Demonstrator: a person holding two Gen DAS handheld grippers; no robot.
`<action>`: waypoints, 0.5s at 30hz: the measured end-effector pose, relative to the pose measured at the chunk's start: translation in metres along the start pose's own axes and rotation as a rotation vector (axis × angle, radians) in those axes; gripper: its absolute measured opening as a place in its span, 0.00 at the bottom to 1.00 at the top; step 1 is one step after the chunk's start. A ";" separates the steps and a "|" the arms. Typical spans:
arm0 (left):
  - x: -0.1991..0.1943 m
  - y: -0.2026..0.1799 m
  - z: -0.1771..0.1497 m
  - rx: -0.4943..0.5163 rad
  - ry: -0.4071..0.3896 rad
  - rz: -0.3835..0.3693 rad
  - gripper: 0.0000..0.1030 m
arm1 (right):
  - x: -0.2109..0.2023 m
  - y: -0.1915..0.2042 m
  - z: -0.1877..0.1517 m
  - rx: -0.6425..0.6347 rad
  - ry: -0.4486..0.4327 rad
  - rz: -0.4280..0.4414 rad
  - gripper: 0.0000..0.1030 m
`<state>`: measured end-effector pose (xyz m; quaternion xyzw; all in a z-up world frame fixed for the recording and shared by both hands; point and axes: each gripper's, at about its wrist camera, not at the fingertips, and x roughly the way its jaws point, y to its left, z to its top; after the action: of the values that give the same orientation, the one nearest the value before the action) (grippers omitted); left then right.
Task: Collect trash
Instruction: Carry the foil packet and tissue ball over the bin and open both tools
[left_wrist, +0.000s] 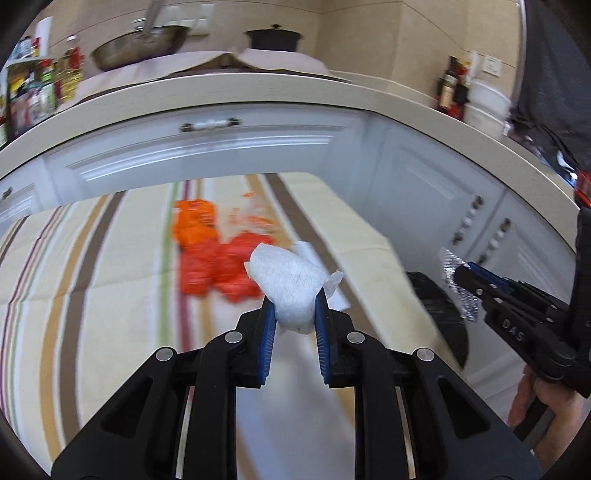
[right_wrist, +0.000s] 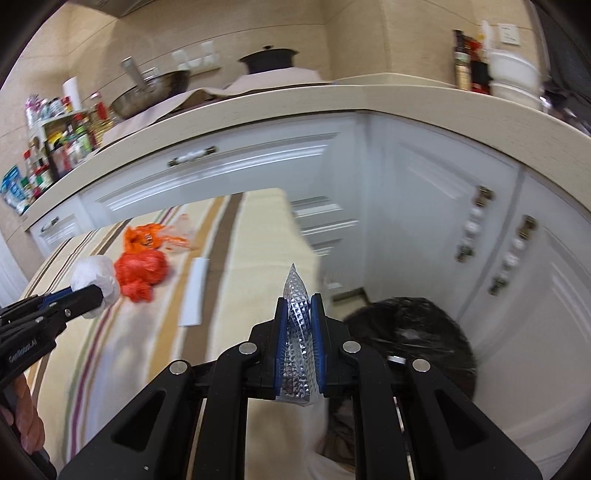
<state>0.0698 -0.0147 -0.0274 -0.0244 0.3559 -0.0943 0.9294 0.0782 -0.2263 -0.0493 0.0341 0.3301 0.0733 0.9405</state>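
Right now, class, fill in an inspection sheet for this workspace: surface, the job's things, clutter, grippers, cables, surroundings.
Surface: striped cloth over a table.
Job's things: white paper wad; silver foil wrapper; orange plastic bags; flat white slip; black-lined bin beside the table.
Clutter: nothing seen.
Grippers: left gripper shut on the wad; right gripper shut on the wrapper.
Cables: nothing seen.
Surroundings: white cabinets, countertop with pans, bottles.

Bright, motion-blurred, fisheye-warped edges.
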 end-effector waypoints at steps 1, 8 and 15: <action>0.003 -0.009 0.000 0.007 0.006 -0.018 0.19 | -0.003 -0.009 -0.002 0.012 -0.004 -0.010 0.13; 0.029 -0.086 0.001 0.116 0.025 -0.086 0.19 | -0.016 -0.061 -0.012 0.068 -0.023 -0.063 0.13; 0.060 -0.138 -0.002 0.167 0.065 -0.099 0.19 | -0.013 -0.098 -0.018 0.111 -0.026 -0.085 0.13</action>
<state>0.0903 -0.1618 -0.0523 0.0387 0.3752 -0.1701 0.9104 0.0681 -0.3252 -0.0668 0.0733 0.3224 0.0143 0.9437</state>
